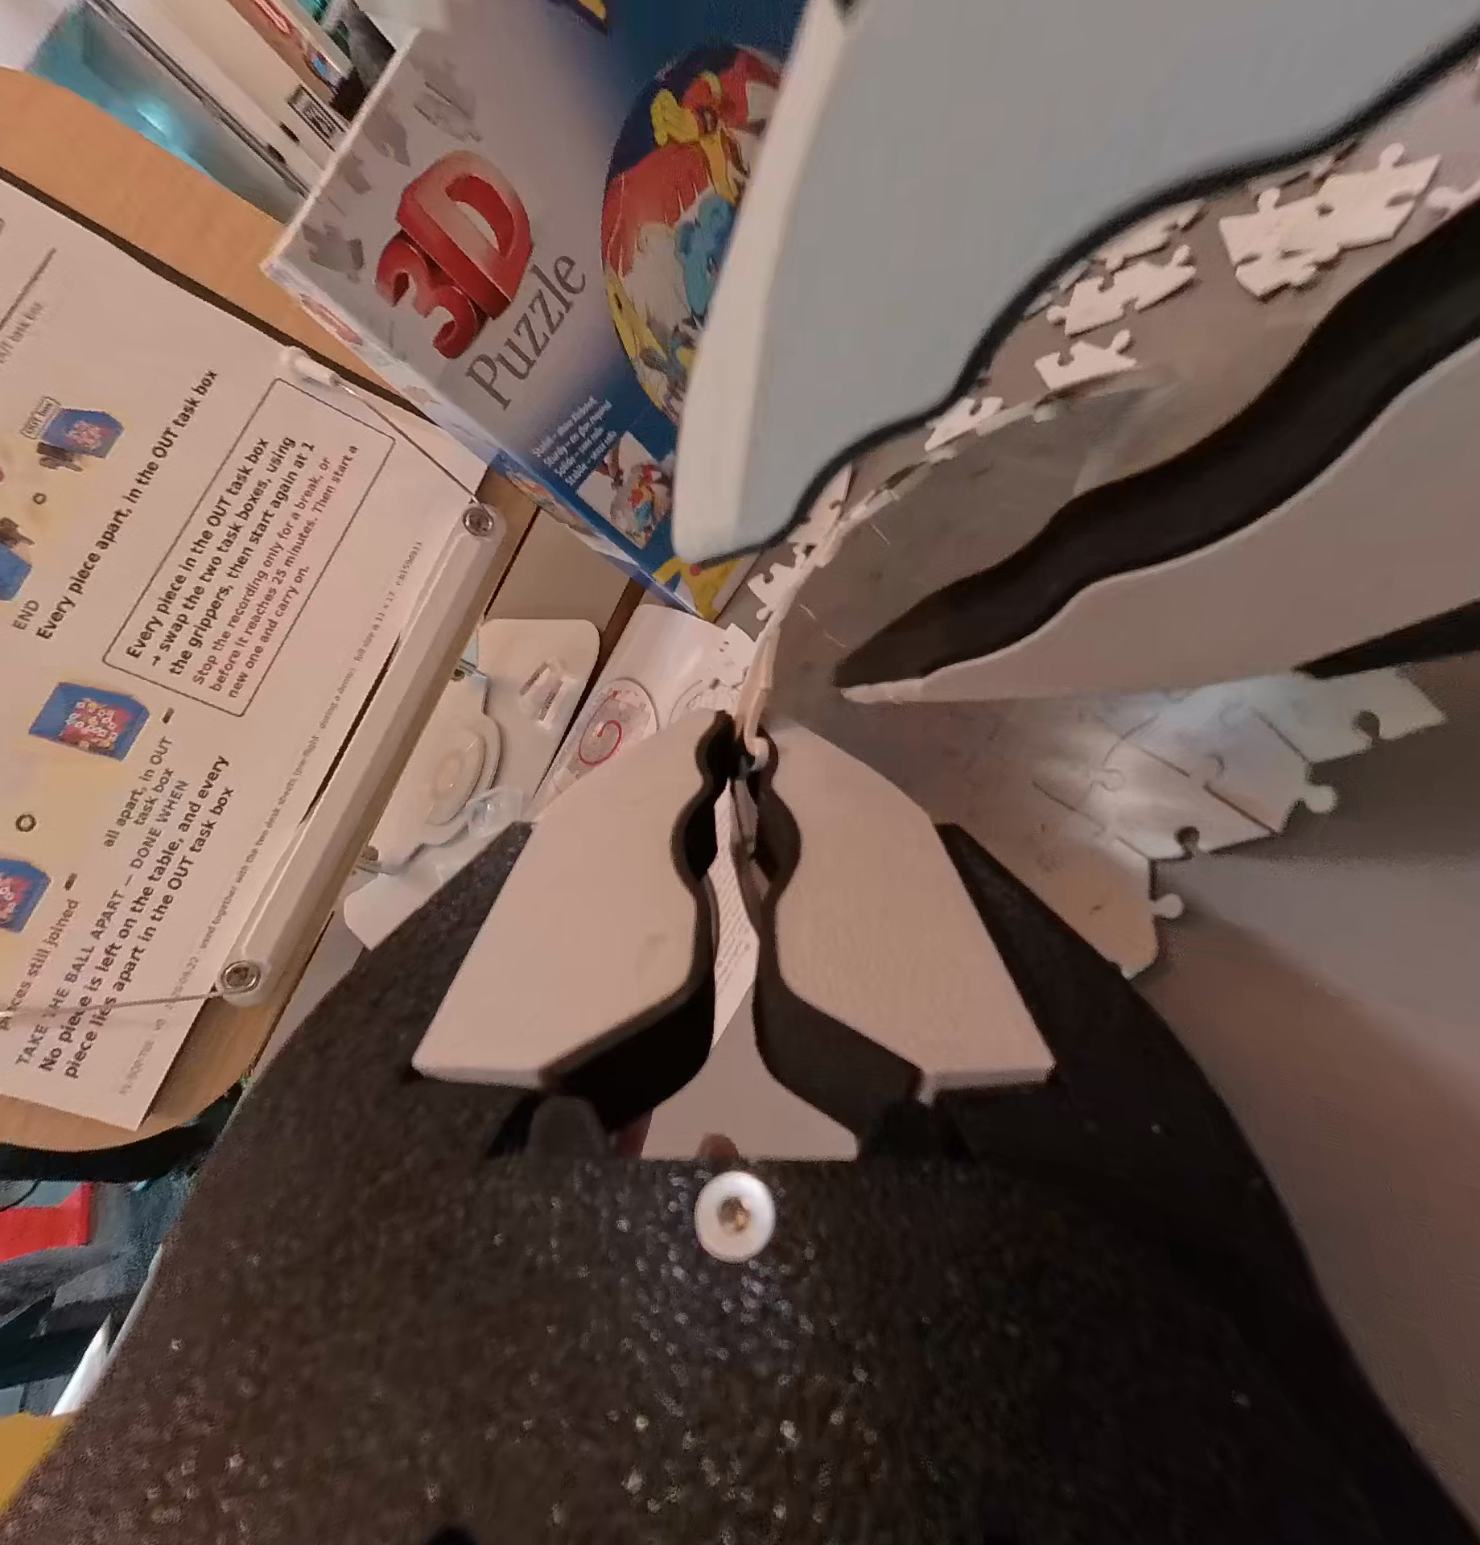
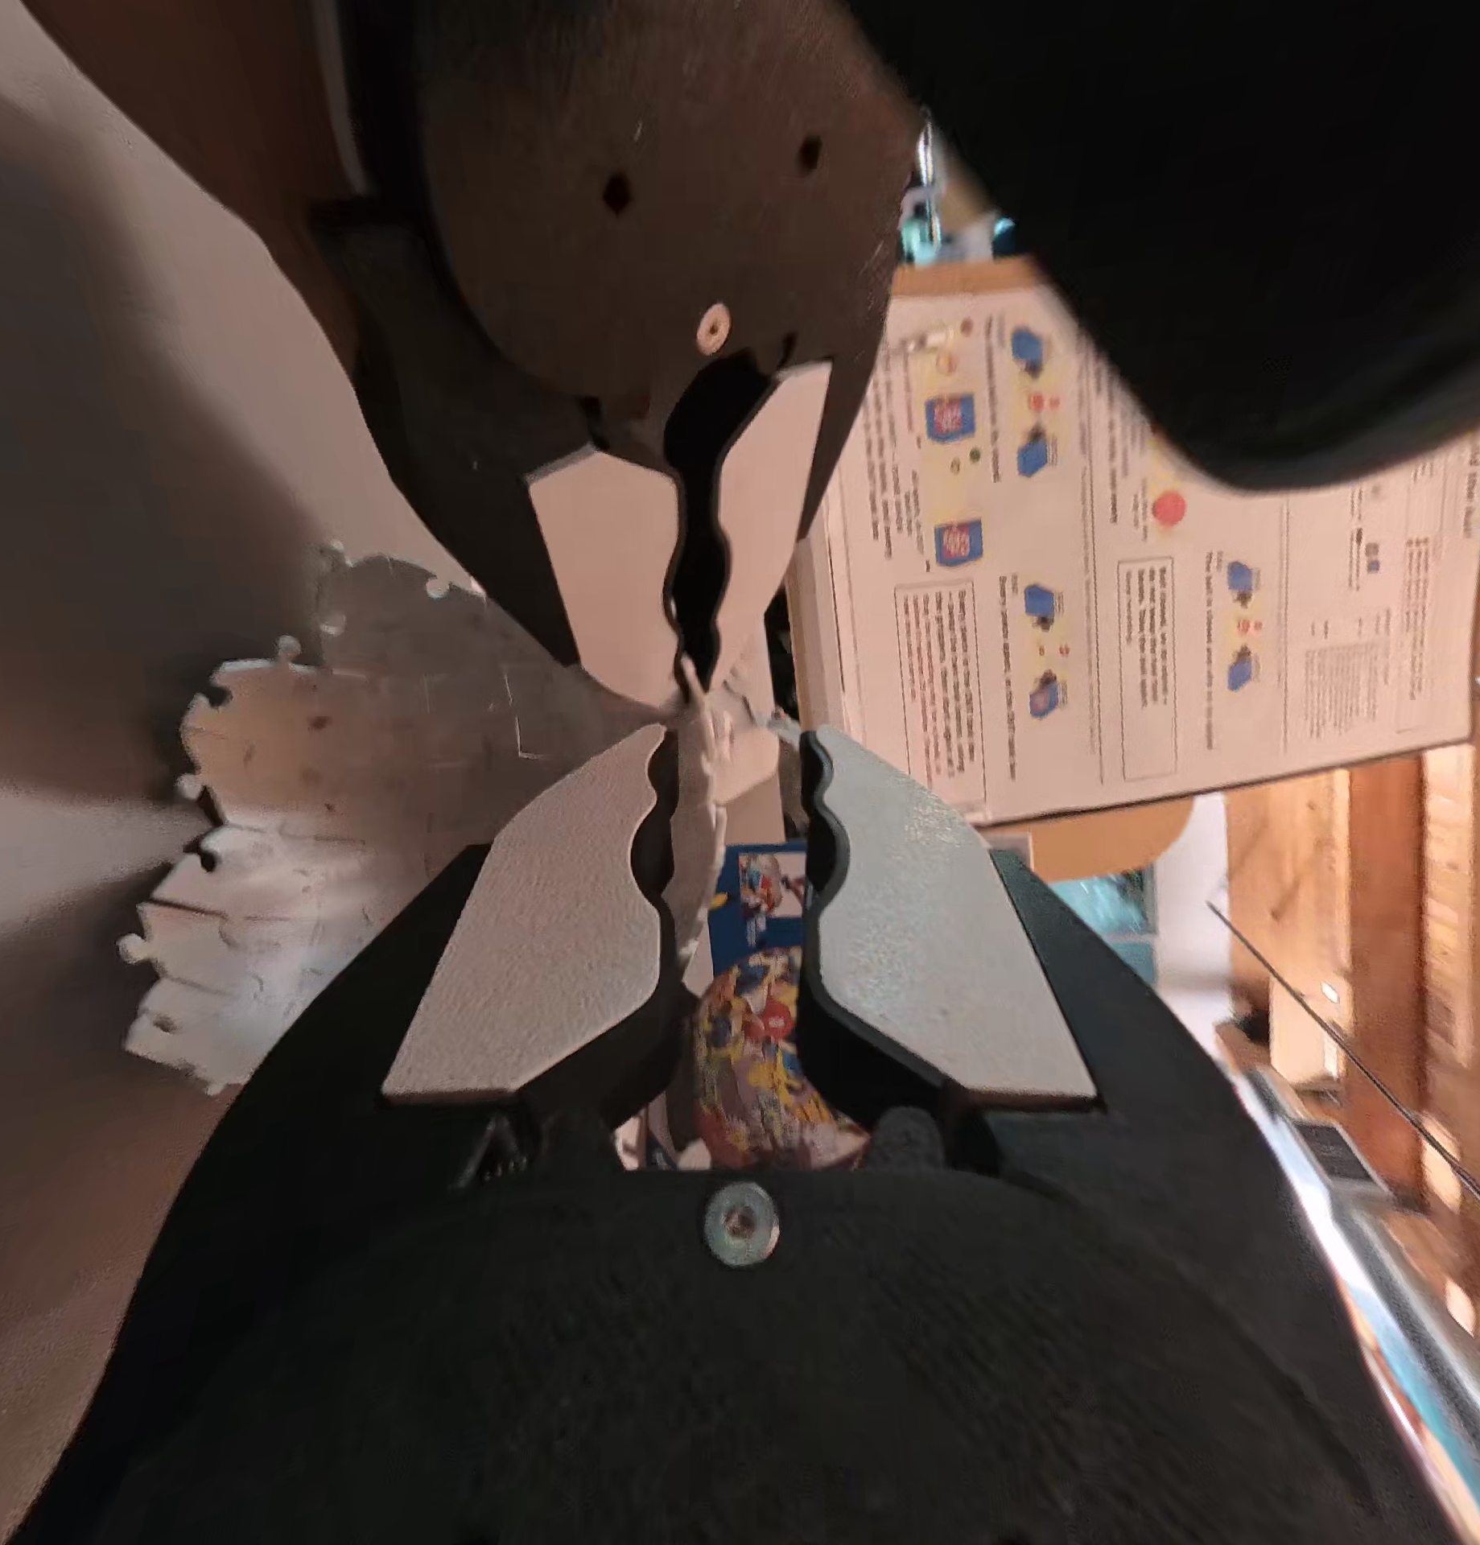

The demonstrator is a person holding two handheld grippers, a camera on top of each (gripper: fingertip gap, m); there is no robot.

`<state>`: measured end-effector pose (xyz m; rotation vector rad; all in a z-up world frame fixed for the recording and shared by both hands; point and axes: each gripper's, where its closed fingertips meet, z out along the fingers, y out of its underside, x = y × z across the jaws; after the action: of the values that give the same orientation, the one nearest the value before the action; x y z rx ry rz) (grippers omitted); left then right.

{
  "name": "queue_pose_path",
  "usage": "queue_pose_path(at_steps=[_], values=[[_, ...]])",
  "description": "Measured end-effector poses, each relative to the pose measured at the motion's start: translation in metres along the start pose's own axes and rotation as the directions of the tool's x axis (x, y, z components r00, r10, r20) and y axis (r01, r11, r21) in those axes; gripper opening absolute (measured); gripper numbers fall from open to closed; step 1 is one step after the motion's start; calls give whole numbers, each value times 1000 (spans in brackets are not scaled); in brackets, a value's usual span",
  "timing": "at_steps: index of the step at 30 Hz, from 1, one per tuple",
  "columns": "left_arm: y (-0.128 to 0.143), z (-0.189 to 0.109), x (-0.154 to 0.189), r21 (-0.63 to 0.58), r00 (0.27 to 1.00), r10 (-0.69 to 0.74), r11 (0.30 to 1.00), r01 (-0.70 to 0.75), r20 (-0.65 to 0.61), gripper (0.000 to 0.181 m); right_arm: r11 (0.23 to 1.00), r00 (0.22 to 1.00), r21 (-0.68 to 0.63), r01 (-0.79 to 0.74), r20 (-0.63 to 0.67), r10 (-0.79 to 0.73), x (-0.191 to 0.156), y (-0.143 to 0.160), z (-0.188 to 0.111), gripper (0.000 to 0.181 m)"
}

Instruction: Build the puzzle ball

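Observation:
My left gripper is shut on the thin edge of a joined section of puzzle pieces, white backs showing, which fans out to the right from the grip. The section's edge runs up between the right gripper's fingers. The right wrist view shows the same section at the left and its edge edge-on. My right gripper is open around that edge, which lies close to its left finger. The left gripper comes in from above, nearly tip to tip with the right. The right gripper fills the left view's upper right.
Several loose white pieces lie on the grey table. The puzzle box stands behind and shows between my right fingers. An instruction sheet is at the left, also seen at the right. White plastic parts lie below the box. About 4 cm separates my left fingertips from my right.

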<state>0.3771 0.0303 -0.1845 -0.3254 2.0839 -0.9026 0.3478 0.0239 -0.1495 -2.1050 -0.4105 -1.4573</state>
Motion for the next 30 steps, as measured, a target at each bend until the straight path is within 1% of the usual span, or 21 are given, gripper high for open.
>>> queue_pose_path(at_steps=[3, 5, 8, 10, 11, 14, 16, 20, 23, 25, 27, 28, 29, 30], values=[[-2, 0, -2, 19, 998, 27, 999, -28, 53, 3, 993, 996, -110, 45, -69, -53, -2, 9, 0, 23], [-5, 0, -1, 36, 994, 66, 997, -69, 85, 3, 983, 991, -178, 50, -115, -72, -4, 13, -3, 23], [-8, -2, 1, 45, 986, 101, 993, -108, 131, 3, 967, 980, -256, -2, -194, -49, -6, 20, -14, 26], [-9, -4, 1, 40, 979, 131, 990, -138, 155, 3, 960, 965, -263, -96, -260, 25, -4, 18, -29, 26], [-9, -5, 1, 36, 976, 140, 988, -148, 167, 3, 957, 955, -246, -155, -286, 81, -4, 16, -37, 27], [-8, -8, 2, 36, 967, 157, 985, -168, 202, 3, 912, 912, -218, -348, -304, 276, -11, 19, -54, 34], [-10, -11, 3, 49, 960, 172, 981, -187, 220, 3, 890, 891, -200, -409, -299, 342, -16, 22, -56, 36], [-15, -13, 6, 61, 955, 186, 977, -205, 230, 3, 905, 908, -231, -356, -316, 277, -19, 28, -48, 36], [-14, -15, 7, 68, 953, 185, 976, -207, 239, 6, 896, 909, -273, -351, -327, 257, -20, 37, -42, 36], [-12, -16, 7, 72, 955, 177, 977, -200, 240, 7, 907, 912, -248, -340, -324, 253, -16, 33, -38, 36], [-12, -17, 6, 92, 957, 165, 977, -191, 238, 5, 924, 930, -244, -294, -294, 218, -13, 28, -35, 37], [-13, -18, 5, 109, 957, 160, 976, -191, 240, 3, 926, 930, -246, -287, -304, 208, -9, 27, -38, 37], [-14, -19, 5, 123, 957, 161, 973, -194, 240, 3, 931, 929, -230, -284, -305, 209, -5, 24, -39, 37], [-15, -19, 6, 134, 957, 163, 971, -199, 238, 3, 942, 936, -194, -274, -280, 215, -4, 18, -39, 37]])
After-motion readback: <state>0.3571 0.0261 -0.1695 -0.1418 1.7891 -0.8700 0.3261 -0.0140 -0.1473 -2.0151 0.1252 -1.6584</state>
